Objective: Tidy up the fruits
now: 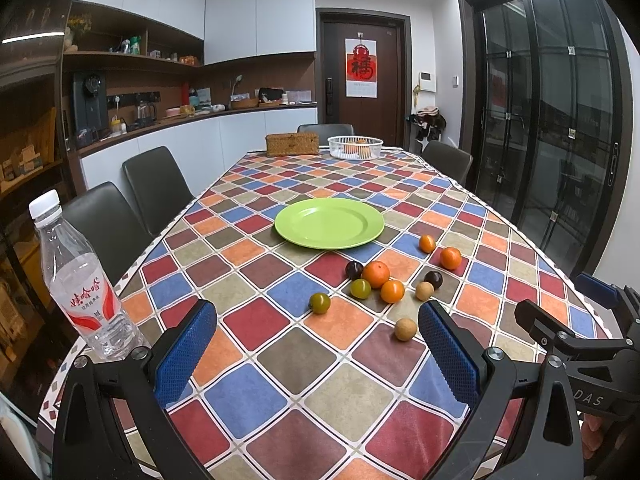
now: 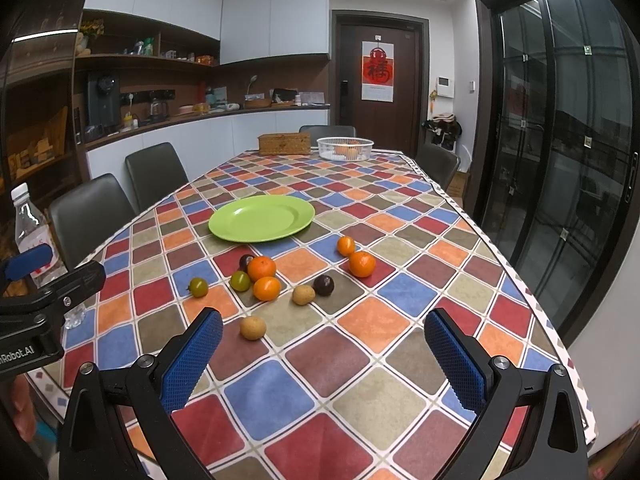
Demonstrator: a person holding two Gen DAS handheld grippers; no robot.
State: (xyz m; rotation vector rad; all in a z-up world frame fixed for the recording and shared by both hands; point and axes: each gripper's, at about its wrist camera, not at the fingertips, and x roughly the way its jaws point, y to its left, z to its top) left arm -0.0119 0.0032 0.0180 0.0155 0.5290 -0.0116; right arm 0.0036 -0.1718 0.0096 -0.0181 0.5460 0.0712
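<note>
fruit all lies loose on the tablecloth, green plate bare, both grippers wide open and empty.

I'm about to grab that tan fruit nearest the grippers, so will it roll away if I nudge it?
Probably. The tan fruit looks round and sits free on the flat tablecloth, so a nudge should roll it. Its matte skin likely grips well against the textured pads.

A long surface is being covered by a checked cloth, with dark chairs ranged along its left of frame. White cabinets and wooden shelves are being shown upper left, a brown door at centre, dark glass doors at right.
</note>
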